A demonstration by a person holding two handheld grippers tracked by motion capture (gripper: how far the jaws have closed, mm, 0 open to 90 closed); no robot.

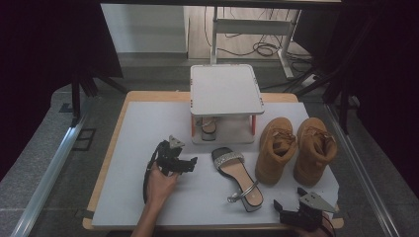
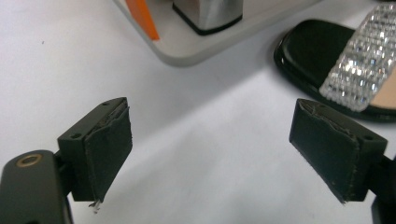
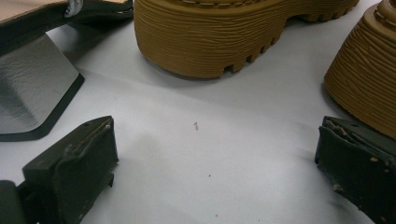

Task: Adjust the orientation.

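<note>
While one sandal [image 1: 209, 126] sits under the rack [image 1: 226, 90], its mate [image 1: 237, 177] lies on the counter [image 1: 133, 192]. Your left tool [image 1: 190, 164] and right tool [image 1: 277, 206] gape wide, holding nothing; the boots [image 1: 296, 148] also await shelving.

The left hand [image 1: 159, 183] reaches in from the bottom edge, holding the black two-jaw left gripper [image 1: 191, 164] level, jaws spread wide with nothing between. The black two-jaw right gripper [image 1: 277, 206] sits low at the near edge, jaws likewise apart.
</note>
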